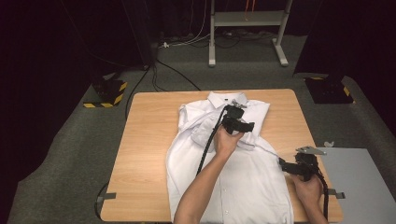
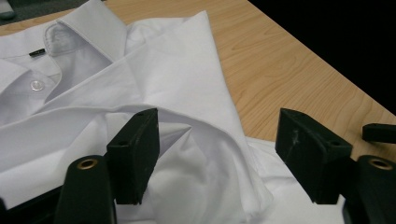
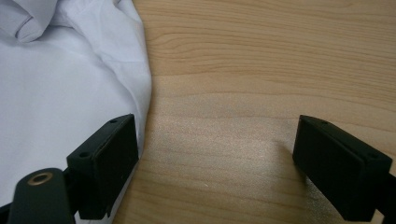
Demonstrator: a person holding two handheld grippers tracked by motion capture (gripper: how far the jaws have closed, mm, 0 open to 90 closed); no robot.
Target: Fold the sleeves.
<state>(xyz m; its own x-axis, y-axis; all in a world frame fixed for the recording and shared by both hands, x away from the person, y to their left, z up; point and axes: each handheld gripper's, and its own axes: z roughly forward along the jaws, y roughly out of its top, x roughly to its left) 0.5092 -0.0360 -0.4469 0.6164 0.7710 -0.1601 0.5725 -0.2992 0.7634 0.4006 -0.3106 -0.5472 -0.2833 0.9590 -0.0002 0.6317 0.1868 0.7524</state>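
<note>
A white button-up shirt (image 1: 224, 172) lies front up on the wooden table (image 1: 149, 140), collar (image 1: 224, 99) toward the far edge. A sleeve is folded across its chest. My left gripper (image 1: 243, 117) hovers over that folded sleeve below the collar. In the left gripper view my left gripper (image 2: 217, 154) stands open, a hump of white cloth (image 2: 196, 168) between the jaws and the pads off it. My right gripper (image 1: 285, 164) sits at the shirt's right edge. In the right gripper view my right gripper (image 3: 217, 172) is open over bare wood, its left pad beside the shirt hem (image 3: 140, 93).
A grey panel (image 1: 359, 182) lies just off the table's right front corner. Two black bases with yellow stripes (image 1: 107, 91) sit on the floor behind the table, beside cables and a white metal stand (image 1: 247, 37). Bare wood shows left of the shirt.
</note>
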